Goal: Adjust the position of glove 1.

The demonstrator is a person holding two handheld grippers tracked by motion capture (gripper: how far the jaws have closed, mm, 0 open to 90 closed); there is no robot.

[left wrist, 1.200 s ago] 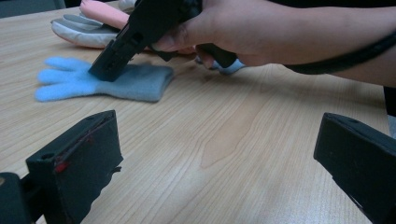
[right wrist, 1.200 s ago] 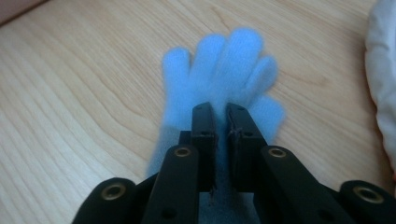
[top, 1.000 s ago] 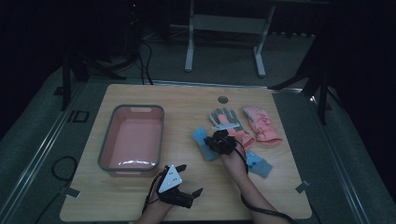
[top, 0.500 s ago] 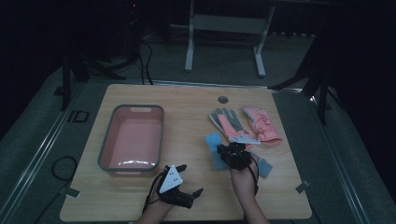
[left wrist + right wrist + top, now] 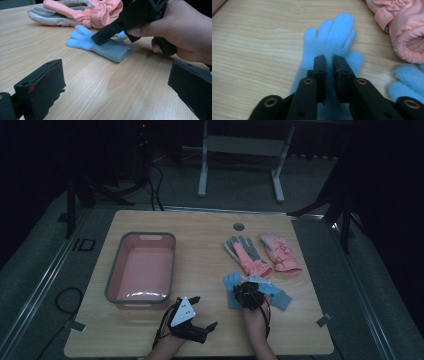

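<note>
Blue fleece glove (image 5: 334,32) flat on light wooden table (image 5: 200,230), directly beneath right gripper (image 5: 329,58).
Lay lengthwise along the jaw line, fingers pointing away, cuff hidden behind the jaws. Right jaws just opening, narrowly apart, fabric below the gap; pinch not discernible. Left gripper (image 5: 117,75) farther off, jaws wide apart, empty.

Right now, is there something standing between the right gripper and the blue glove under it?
Nothing visible. The right gripper is directly above the blue glove, jaws nearly together with a narrow gap, having just opened slightly.
</note>
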